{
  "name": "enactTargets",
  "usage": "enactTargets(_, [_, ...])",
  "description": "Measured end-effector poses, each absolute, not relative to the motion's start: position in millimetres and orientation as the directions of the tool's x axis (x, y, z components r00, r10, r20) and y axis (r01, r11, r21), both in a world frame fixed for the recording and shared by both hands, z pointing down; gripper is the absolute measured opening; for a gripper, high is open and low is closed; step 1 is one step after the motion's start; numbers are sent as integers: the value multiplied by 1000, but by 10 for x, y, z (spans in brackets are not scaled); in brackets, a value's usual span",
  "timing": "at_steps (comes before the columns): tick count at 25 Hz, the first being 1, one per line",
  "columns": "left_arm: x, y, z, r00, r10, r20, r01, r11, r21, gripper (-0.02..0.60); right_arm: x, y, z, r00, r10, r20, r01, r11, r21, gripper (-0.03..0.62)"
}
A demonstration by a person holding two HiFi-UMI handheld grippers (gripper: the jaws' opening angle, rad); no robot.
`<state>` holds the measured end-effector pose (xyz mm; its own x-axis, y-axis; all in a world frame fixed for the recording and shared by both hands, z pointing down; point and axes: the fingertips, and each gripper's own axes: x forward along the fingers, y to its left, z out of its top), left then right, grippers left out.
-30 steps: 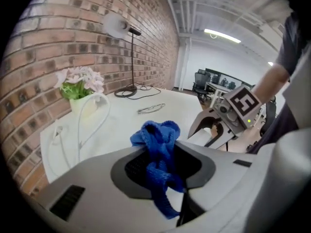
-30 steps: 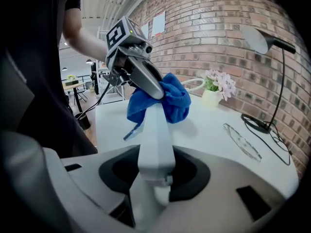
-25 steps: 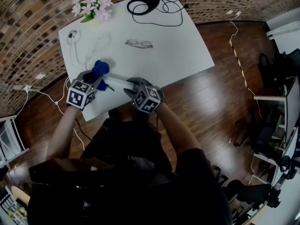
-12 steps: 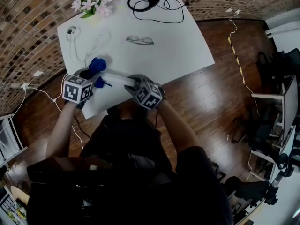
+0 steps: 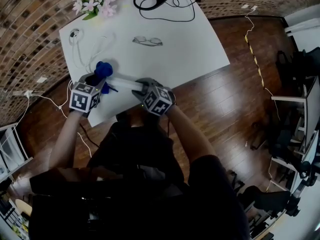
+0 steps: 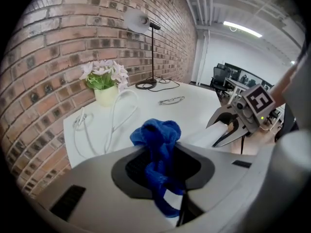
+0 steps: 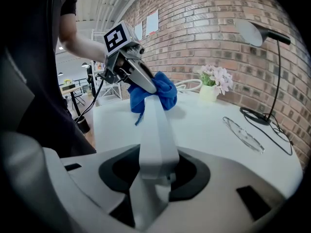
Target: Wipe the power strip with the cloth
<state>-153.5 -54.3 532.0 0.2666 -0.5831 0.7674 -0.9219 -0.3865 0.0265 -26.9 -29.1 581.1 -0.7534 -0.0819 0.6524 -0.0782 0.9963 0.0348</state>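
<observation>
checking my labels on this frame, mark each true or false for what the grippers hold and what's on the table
1. The left gripper holds the blue cloth. True.
2. The right gripper is empty. False: it is shut on the white power strip.
3. The eyeglasses lie on the white table. True.
4. The flowers stand on the floor. False: they stand on the table, at the corner by the brick wall.
</observation>
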Motion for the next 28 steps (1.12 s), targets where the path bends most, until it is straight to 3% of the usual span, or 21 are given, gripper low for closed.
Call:
enactTargets(13, [-1176,-507,5296,209,-602,771,-925,-378,-45,107,-259,-282,5798,-769,-103,630,-70,995,76,152])
enactTargets(28, [-851,-474,5310,131,-617,776,-964,-263,-47,109,-252,-265,5795,-780,-87,620,-34,995,97,152])
